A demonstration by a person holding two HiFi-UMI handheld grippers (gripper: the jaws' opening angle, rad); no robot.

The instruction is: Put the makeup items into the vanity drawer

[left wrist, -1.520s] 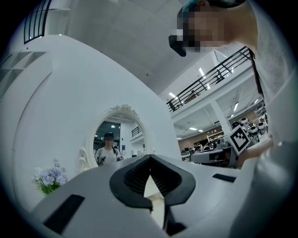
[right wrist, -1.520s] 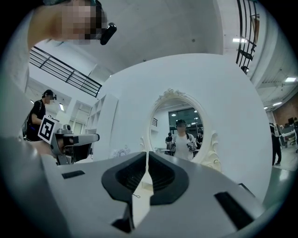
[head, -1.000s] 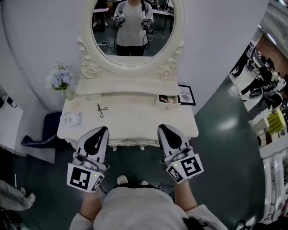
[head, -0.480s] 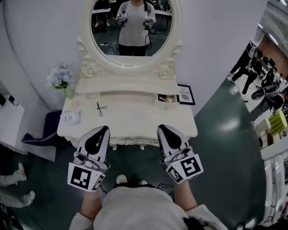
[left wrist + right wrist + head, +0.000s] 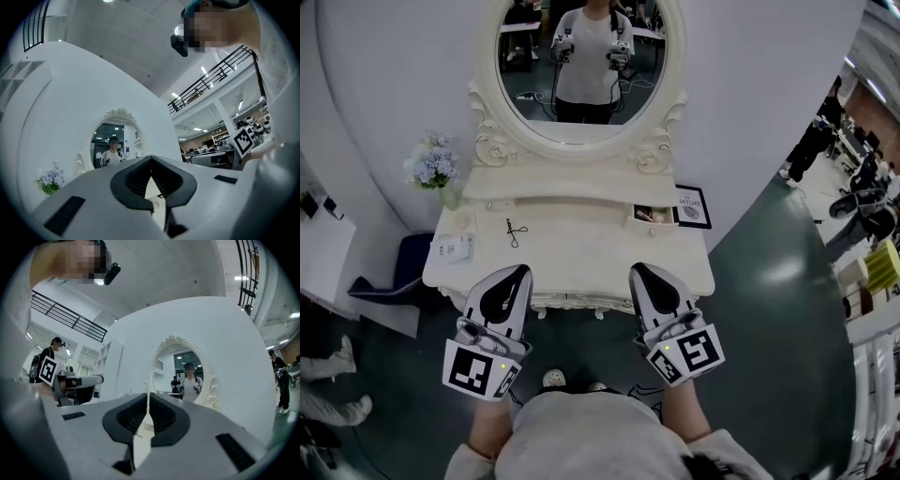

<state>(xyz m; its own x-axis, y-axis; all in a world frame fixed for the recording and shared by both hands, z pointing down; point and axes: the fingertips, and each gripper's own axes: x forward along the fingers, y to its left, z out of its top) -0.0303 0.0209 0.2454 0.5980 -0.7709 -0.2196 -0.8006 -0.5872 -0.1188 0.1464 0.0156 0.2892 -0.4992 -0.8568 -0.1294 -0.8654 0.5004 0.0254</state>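
Note:
A cream vanity table with an oval mirror stands ahead of me. On its top lie a black eyelash curler and, at the left end, a white pack. A small drawer at the back right is open, with a few small items inside. My left gripper hangs before the table's front edge, left of centre, shut and empty. My right gripper is level with it, right of centre, also shut on nothing. In the gripper views both the left gripper and the right gripper point at the mirror.
A vase of pale blue flowers stands at the table's back left. A framed picture leans beside the open drawer. A dark blue stool sits on the floor at the left. People move about far right.
The head view has shifted a little, so the vanity sits slightly lower and more to the right. Both grippers keep the same pose in front of the table.

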